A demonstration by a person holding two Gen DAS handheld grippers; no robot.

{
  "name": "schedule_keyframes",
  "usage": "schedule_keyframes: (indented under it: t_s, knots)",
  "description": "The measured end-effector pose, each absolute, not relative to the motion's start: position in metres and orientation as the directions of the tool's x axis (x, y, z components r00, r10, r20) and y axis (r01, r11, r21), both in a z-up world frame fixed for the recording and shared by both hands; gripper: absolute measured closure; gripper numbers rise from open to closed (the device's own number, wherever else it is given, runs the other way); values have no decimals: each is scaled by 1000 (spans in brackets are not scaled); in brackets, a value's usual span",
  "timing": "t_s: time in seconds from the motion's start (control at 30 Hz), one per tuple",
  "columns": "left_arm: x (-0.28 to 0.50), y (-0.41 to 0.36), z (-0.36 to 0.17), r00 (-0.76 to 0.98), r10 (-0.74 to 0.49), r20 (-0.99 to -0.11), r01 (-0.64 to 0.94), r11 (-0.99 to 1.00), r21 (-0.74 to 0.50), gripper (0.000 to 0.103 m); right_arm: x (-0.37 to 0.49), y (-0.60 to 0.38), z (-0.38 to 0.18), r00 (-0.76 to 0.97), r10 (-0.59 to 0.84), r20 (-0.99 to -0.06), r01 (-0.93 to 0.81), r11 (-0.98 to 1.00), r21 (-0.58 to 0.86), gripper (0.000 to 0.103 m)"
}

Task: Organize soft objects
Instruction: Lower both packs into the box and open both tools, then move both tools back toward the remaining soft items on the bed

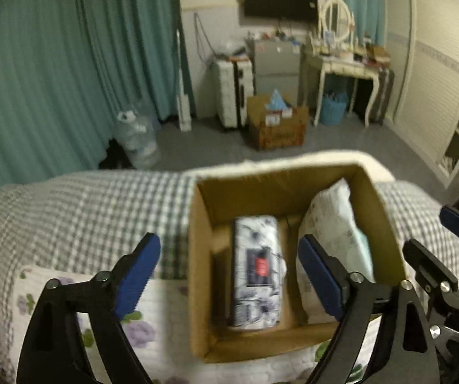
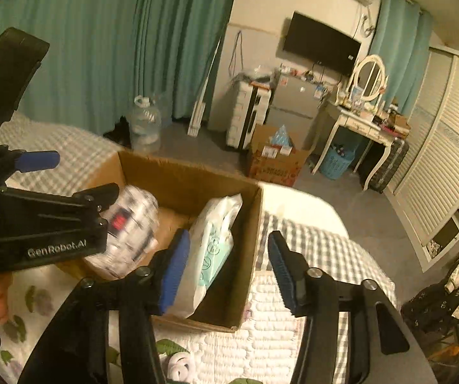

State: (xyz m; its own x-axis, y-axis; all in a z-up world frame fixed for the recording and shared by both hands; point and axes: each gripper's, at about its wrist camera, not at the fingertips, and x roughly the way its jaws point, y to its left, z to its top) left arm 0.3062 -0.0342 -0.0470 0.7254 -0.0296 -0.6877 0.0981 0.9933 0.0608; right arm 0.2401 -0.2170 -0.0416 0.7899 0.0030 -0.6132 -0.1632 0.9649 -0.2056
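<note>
Left wrist view: bed [image 1: 94,204] under a checked cover, carrying an open box [image 1: 199,256]. Inside, a printed pack [image 1: 255,268] flat on the floor and a white pouch [image 1: 335,236] leaning on the right wall. Left claw [image 1: 229,275] spread wide, holding nothing, above the pack. Right claw [image 2: 226,272] likewise wide and empty, straddling the box's near right wall. Likely risks: clipping that cardboard wall and shoving the box along the soft bedding; tipping the leaning pouch onto the pack; pinching only loose wrapper and losing it on lifting.
</note>
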Motion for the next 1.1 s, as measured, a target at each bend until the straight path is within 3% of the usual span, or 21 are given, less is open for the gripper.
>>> schedule_keyframes:
  t_s: [0.17,0.3,0.43,0.5,0.63,1.1]
  knots:
    - [274,-17,-6,784,-49,-619,78,997,20,13,200,-214,-1,834,13,-551,-147,969,-199,47]
    - [241,-5,26,830,-68,-554,66,998,-24,13,165,-212,35,871,33,-490,-139,973,-183,32]
    - [207,9,54,875,-60,-480,40,998,-53,0,129,-208,65,905,52,-423,-133,977,-165,20]
    - [191,17,68,895,-50,-443,22,997,-68,0,115,-207,76,915,64,-398,-136,978,-156,7]
    - [161,32,86,917,-52,-397,11,994,-105,0,79,-207,95,935,101,-340,-158,977,-146,0]
    - [90,36,99,954,-40,-298,14,996,-89,0,11,-221,113,944,67,-322,-114,985,-129,0]
